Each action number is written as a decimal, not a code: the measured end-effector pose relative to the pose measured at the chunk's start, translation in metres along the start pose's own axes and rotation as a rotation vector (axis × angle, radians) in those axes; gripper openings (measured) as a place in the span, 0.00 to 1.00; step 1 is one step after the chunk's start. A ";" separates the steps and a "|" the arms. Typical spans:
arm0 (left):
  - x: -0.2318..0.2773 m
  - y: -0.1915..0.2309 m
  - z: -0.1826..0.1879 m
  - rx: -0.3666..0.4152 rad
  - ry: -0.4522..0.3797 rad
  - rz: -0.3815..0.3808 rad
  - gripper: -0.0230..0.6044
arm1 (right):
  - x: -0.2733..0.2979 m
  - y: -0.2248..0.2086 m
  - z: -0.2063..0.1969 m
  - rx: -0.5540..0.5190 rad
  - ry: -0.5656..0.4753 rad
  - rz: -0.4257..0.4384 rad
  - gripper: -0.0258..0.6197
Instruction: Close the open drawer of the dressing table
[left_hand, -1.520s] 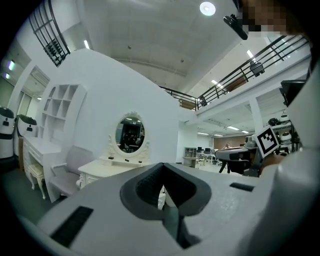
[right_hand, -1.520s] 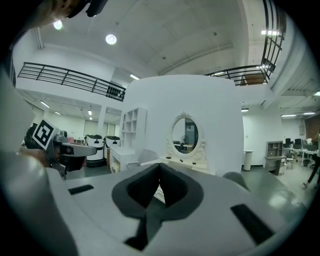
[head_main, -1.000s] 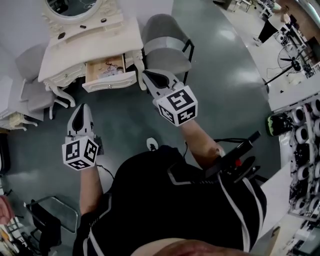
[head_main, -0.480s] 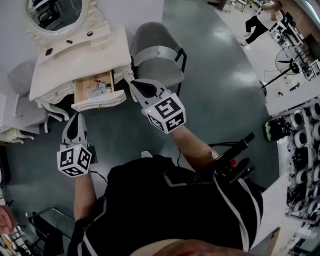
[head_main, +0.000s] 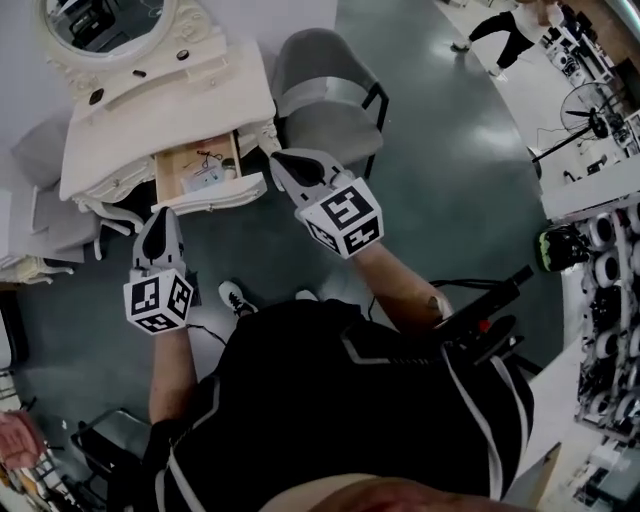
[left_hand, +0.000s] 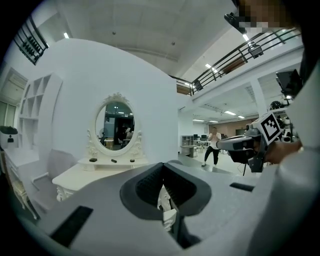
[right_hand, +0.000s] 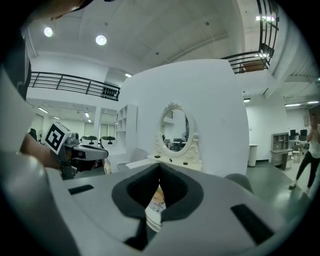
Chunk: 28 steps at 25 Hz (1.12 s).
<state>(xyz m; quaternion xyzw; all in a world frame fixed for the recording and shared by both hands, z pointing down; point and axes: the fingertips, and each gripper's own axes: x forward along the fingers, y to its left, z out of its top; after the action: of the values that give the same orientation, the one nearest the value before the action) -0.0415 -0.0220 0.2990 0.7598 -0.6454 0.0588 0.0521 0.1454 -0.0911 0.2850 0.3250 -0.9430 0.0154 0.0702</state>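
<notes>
The cream dressing table (head_main: 120, 125) with its oval mirror (head_main: 105, 22) stands at the upper left of the head view. Its drawer (head_main: 200, 170) is pulled out and holds papers and small items. My right gripper (head_main: 281, 160) is shut and empty, its tip just right of the drawer front (head_main: 215, 195). My left gripper (head_main: 160, 216) is shut and empty, a little below the drawer front's left end. In the right gripper view the drawer (right_hand: 156, 201) shows through the jaws of the right gripper (right_hand: 160, 169). The left gripper (left_hand: 163, 168) points at the table (left_hand: 85, 172).
A grey chair (head_main: 322, 95) stands right beside the table's right side, close to my right gripper. A pale upholstered seat (head_main: 45, 185) sits left of the table. My shoe (head_main: 235, 296) is on the floor below the drawer. Shelves (head_main: 605, 290) and a fan (head_main: 590, 105) line the far right.
The drawer stays open. My right gripper's tip has come closer to the right end of the drawer front. My body has shifted and a shoe now shows on the floor.
</notes>
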 end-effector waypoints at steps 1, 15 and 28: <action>0.005 0.005 -0.002 0.005 -0.003 -0.016 0.04 | 0.006 0.001 -0.002 0.001 0.004 -0.005 0.05; 0.057 0.108 -0.099 -0.035 0.149 -0.145 0.04 | 0.113 0.039 -0.077 0.006 0.140 -0.077 0.05; 0.092 0.181 -0.205 0.102 0.344 -0.237 0.04 | 0.181 0.053 -0.182 0.053 0.329 -0.175 0.13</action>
<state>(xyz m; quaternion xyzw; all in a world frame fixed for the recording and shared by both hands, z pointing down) -0.2097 -0.1094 0.5164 0.8107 -0.5295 0.2136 0.1298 -0.0059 -0.1468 0.4913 0.4005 -0.8863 0.0872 0.2157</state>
